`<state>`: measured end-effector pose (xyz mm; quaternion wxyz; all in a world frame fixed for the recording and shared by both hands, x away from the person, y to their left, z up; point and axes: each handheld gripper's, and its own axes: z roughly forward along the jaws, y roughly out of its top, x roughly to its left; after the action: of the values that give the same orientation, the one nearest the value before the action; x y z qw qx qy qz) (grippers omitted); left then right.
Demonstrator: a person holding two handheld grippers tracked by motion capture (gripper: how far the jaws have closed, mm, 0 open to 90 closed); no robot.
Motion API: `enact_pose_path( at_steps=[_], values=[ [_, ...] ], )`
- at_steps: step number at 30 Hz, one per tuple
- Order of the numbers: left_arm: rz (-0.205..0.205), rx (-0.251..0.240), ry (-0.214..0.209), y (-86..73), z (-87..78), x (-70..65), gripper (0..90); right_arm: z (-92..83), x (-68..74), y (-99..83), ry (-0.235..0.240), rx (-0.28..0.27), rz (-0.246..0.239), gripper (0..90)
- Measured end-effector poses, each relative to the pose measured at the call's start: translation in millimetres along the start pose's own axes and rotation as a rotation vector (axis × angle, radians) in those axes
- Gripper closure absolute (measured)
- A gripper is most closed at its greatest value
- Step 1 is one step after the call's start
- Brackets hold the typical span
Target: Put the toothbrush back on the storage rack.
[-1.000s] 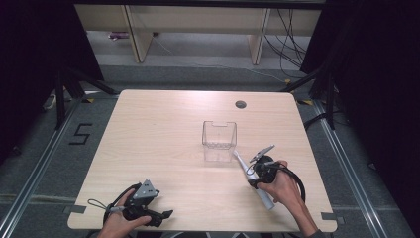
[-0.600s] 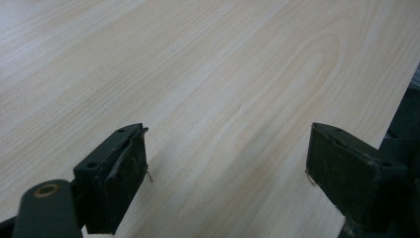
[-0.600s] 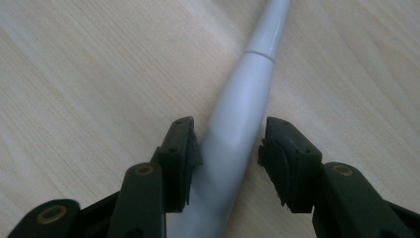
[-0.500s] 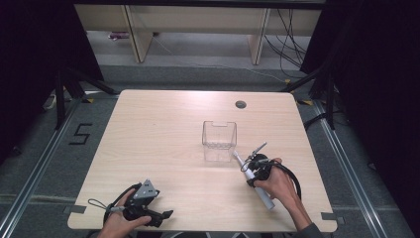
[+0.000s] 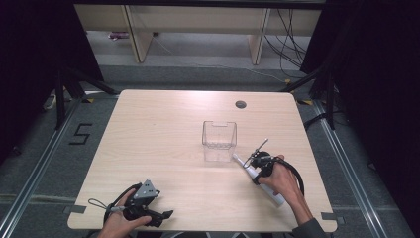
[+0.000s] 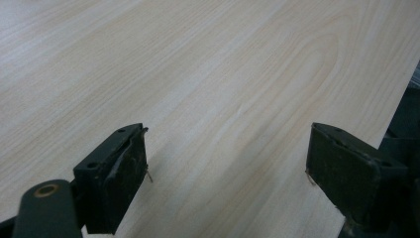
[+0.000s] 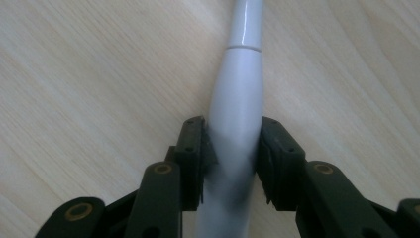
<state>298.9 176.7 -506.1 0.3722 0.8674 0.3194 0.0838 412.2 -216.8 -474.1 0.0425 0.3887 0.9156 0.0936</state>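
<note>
Pale wood grain runs across the table, which stands on a grey floor with a wooden shelf unit behind it and dark curtains on both sides. Near the middle of the table I see a clear plastic box, upright and open at the top. Just beside its near right corner lies a white handle-shaped tool, slim and rounded, lying flat and slanting from the box toward my right-hand edge.

My right gripper sits over that tool. In the right gripper view its fingers have just been closing, and they now stand narrow with the white tool between them, the pads against its sides on both flanks; the tool still rests on the wood.

My left gripper rests at the near left edge of the table, well apart from the box. In the left gripper view its fingers stand wide, with bare wood between them.
</note>
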Motion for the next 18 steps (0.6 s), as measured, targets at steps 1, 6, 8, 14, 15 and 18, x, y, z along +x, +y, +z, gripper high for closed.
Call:
enact_pose_path(
  at_steps=[1, 6, 8, 14, 15, 18],
  values=[
    [-0.012, -0.011, -0.009, -0.1, 0.2, -1.0, 15.3, -0.3, -1.5, -0.4, -0.002, 0.002, -0.011, 65.8],
    [-0.014, -0.01, -0.007, 0.5, 0.3, -1.4, 15.3, -2.1, -5.5, -3.7, 0.001, 0.02, -0.003, 66.1],
    [0.002, 0.0, -0.001, 0.6, -0.1, -0.2, 15.3, -2.8, -6.5, -5.2, -0.006, 0.021, 0.003, 66.2],
    [0.004, -0.003, 0.001, 0.5, -0.6, 0.2, 15.3, -4.7, -7.8, -6.4, -0.013, 0.038, -0.034, 66.3],
    [-0.008, -0.009, -0.005, 0.4, -0.2, -1.0, 15.3, -4.3, -6.9, -6.4, -0.009, 0.044, -0.026, 66.3],
    [-0.012, -0.01, -0.007, 0.4, 0.1, -1.3, 15.3, -2.4, -7.4, -6.8, -0.008, 0.047, -0.028, 66.3]
  ],
)
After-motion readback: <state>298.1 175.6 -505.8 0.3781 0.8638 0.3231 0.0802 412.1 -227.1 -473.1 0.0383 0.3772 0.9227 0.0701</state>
